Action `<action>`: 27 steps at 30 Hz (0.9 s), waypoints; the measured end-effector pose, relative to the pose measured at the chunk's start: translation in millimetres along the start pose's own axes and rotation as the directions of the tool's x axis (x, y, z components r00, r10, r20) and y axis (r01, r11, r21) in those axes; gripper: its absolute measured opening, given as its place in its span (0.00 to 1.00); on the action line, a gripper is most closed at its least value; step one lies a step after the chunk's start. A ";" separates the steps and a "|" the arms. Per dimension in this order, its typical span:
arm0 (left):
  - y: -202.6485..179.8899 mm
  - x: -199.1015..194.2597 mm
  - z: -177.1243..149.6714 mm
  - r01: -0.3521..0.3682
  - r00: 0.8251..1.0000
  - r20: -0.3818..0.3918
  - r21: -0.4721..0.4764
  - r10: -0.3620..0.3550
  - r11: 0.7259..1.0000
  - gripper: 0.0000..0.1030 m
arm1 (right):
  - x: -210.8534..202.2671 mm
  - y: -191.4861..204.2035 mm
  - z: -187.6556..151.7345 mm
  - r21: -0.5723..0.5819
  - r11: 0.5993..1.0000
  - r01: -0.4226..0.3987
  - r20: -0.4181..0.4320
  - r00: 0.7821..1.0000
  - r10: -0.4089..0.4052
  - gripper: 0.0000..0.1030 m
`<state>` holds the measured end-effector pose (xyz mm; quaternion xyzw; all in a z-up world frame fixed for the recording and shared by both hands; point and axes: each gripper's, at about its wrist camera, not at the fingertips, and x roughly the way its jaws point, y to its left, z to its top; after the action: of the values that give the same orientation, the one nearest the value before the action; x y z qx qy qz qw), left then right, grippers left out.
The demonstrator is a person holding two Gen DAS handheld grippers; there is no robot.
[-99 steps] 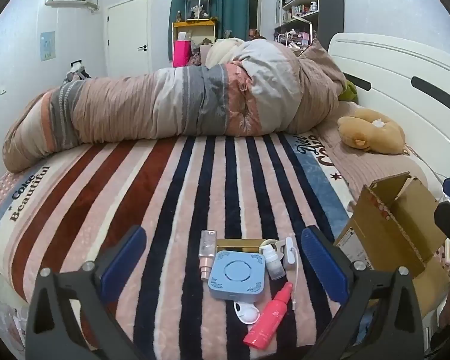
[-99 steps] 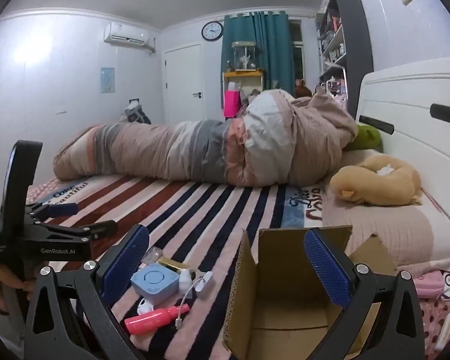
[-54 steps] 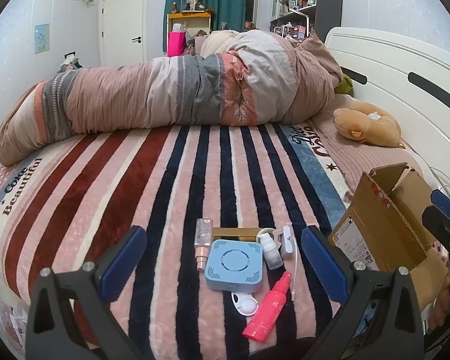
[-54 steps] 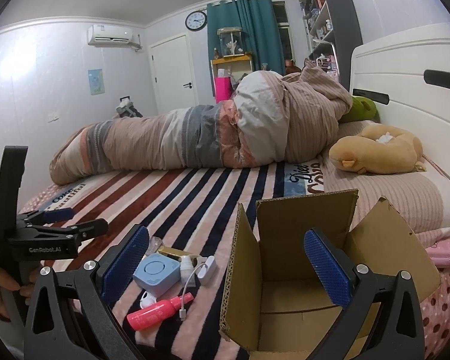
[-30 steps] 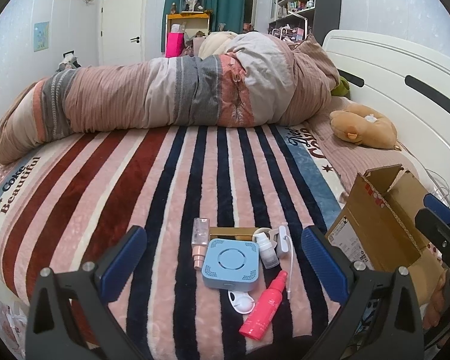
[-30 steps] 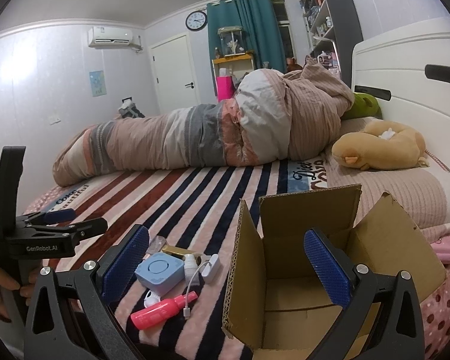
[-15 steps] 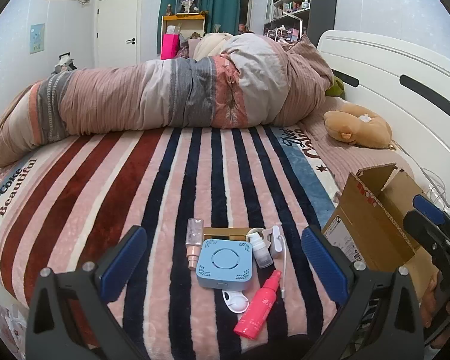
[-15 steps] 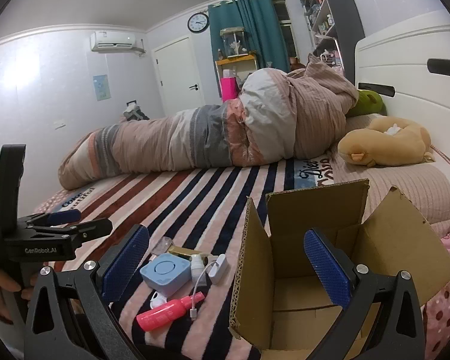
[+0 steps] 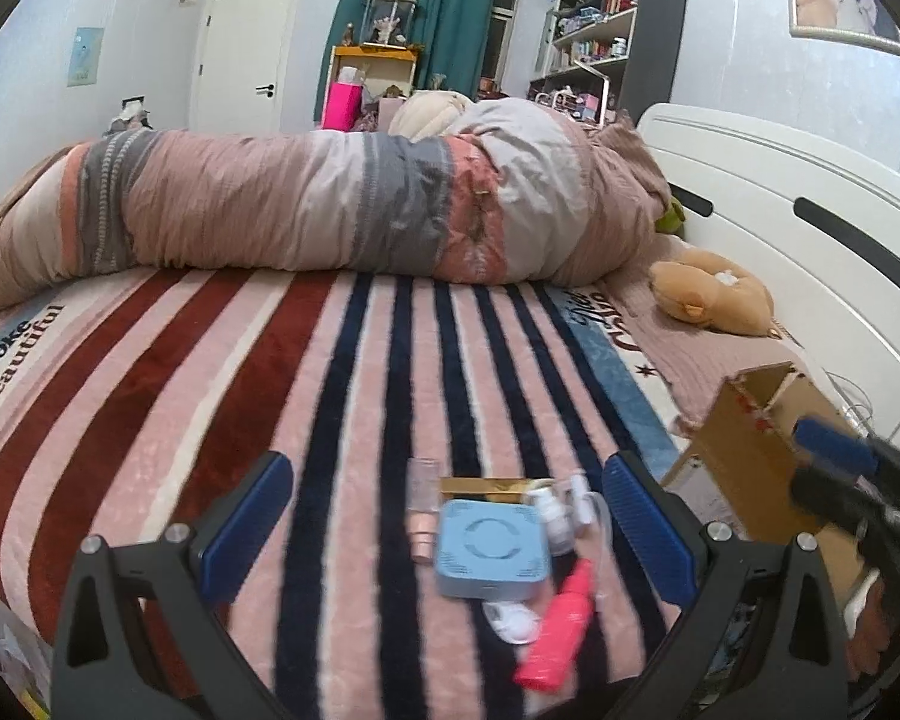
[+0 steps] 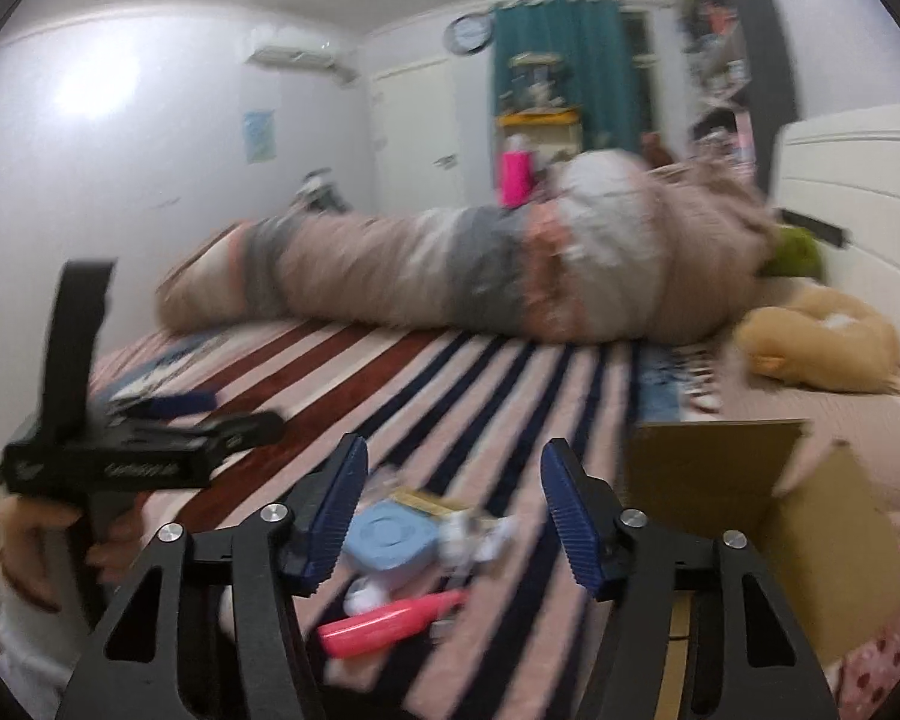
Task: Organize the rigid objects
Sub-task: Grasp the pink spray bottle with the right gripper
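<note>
A cluster of small items lies on the striped blanket near the bed's front edge: a light blue square box (image 9: 491,547) (image 10: 390,535), a pink bottle (image 9: 555,630) (image 10: 390,624), a small clear pink bottle (image 9: 421,507), a gold flat box (image 9: 480,486), a small white bottle (image 9: 553,519) and a white earbud-like piece (image 9: 513,624). An open cardboard box (image 9: 750,468) (image 10: 780,504) stands to their right. My left gripper (image 9: 444,510) is open and empty, above the cluster. My right gripper (image 10: 450,510) is open and empty, hovering over the cluster; its view is blurred.
A rolled striped duvet (image 9: 330,204) lies across the far side of the bed. A tan plush toy (image 9: 714,294) rests by the white headboard (image 9: 798,228). Shelves and a desk stand beyond the bed.
My right gripper has swung left from over the cardboard box to over the item cluster, and its jaws have narrowed. My left gripper drifted slightly; the items have not moved.
</note>
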<state>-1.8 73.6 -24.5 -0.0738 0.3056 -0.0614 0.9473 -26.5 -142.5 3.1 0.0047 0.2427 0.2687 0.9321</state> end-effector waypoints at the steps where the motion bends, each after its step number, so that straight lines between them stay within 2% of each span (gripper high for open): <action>1: 6.1 0.7 -1.9 0.001 1.000 0.001 -0.004 -0.001 1.000 1.00 | 9.9 8.7 -2.0 -0.005 0.999 -0.033 -0.034 0.999 0.033 0.49; 3: 20.8 2.5 -6.9 0.001 1.000 -0.003 -0.018 -0.001 1.000 1.00 | 31.2 22.7 -7.0 -0.009 0.996 -0.088 -0.112 0.990 0.086 0.48; 6: 42.7 4.5 -18.6 0.004 1.000 -0.007 -0.038 -0.004 0.999 1.00 | 72.4 33.1 -21.8 0.026 0.991 -0.130 -0.274 0.953 0.133 0.48; 8: 52.1 4.3 -26.2 0.010 1.000 -0.010 -0.049 -0.010 0.999 1.00 | 98.1 31.0 -35.1 0.063 0.992 -0.108 -0.371 0.920 0.124 0.48; 10: 58.4 3.2 -32.5 0.009 1.000 -0.010 -0.063 -0.010 0.998 1.00 | 119.3 23.4 -47.9 0.093 0.994 -0.052 -0.452 0.888 0.089 0.48; 13: 64.6 1.9 -42.4 0.014 1.000 -0.013 -0.082 -0.015 0.997 1.00 | 138.6 14.5 -64.0 0.095 0.994 0.044 -0.526 0.850 0.012 0.49; 16: 67.4 2.3 -50.2 0.013 1.000 -0.020 -0.090 -0.015 0.996 1.00 | 145.0 12.0 -75.9 0.095 0.993 0.070 -0.572 0.820 -0.003 0.49; 18: 66.8 2.2 -53.2 0.019 1.000 -0.022 -0.093 -0.021 0.995 1.00 | 144.3 6.9 -84.9 0.137 0.988 0.065 -0.589 0.808 0.028 0.52; 22: 64.4 3.1 -55.1 0.044 0.999 -0.022 -0.105 -0.046 0.994 1.00 | 161.1 -0.5 -96.2 0.175 0.983 0.048 -0.619 0.782 0.072 0.52; 23: 64.1 2.6 -55.6 0.048 0.998 -0.022 -0.106 -0.051 0.993 1.00 | 162.1 -0.4 -97.5 0.156 0.986 0.054 -0.622 0.781 0.055 0.50; 24: 63.8 2.2 -56.2 0.050 0.998 -0.023 -0.108 -0.053 0.993 1.00 | 161.2 1.8 -98.0 0.126 0.990 0.064 -0.615 0.788 0.027 0.40; 25: 64.3 2.0 -57.2 0.051 0.998 -0.024 -0.107 -0.054 0.993 1.00 | 159.4 5.9 -97.9 0.087 0.993 0.076 -0.604 0.797 -0.008 0.36; 27: 64.9 2.9 -59.0 0.051 0.998 -0.030 -0.109 -0.055 0.993 1.00 | 153.5 0.8 -96.3 0.041 0.994 0.103 -0.589 0.806 -0.059 0.31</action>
<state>-29.6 130.8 -85.0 -0.1322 0.3222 -0.0711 0.9347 42.5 -76.3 -150.8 -0.0559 0.5279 0.2082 0.8215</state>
